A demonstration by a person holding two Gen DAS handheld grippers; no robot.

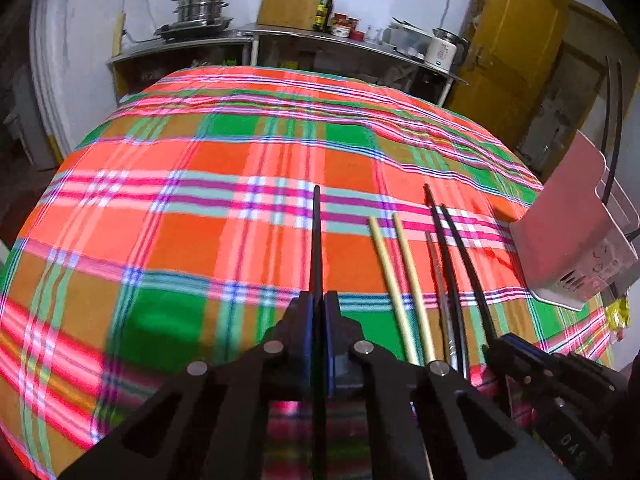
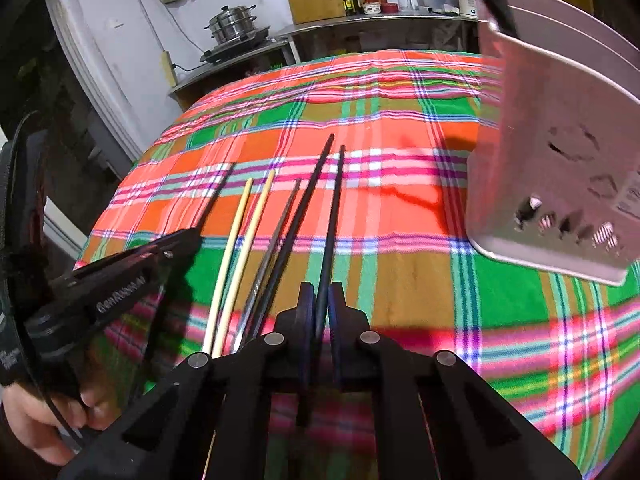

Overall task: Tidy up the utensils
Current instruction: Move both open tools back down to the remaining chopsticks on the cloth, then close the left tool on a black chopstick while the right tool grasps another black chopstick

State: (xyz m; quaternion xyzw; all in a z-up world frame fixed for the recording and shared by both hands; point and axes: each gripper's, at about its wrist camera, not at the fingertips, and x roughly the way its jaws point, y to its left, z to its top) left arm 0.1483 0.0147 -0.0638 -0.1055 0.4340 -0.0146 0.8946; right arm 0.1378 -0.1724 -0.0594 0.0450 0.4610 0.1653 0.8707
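Currently both claws are loaded. Left gripper [image 1: 316, 308]: jaws closed on a single black chopstick [image 1: 317, 240], which runs forward between the pads and points away over the plaid tablecloth [image 1: 180, 200]. Right gripper [image 2: 320, 300]: jaws likewise closed on another black chopstick [image 2: 334, 216], gripped near its butt end with the tip raised toward the far side of the table.

Lying loose on the cloth between the two grippers: a pair of pale wooden chopsticks [image 2: 240, 248], side by side; one thin grey metal stick [image 2: 276, 236]; and a further black chopstick [image 2: 304, 208] beside the one held by the right gripper. None of these four is gripped.

The utensil holder [image 2: 560, 160], a pink-grey box with drain slots along its lower edge, stands on the cloth to the right, near the right gripper and apart from the loose sticks. At least two dark sticks stand in it already, though the edge of the left wrist view is distorted and this is not certain.

Assessment: sorting is partly done. Two sticks are in hand and not yet deposited; four remain on the table.

Writing: lettering on the left gripper's body, seen from the right wrist view, appears to begin "Gen" but is too blurred to read fully. Marks on the holder's face are illegible
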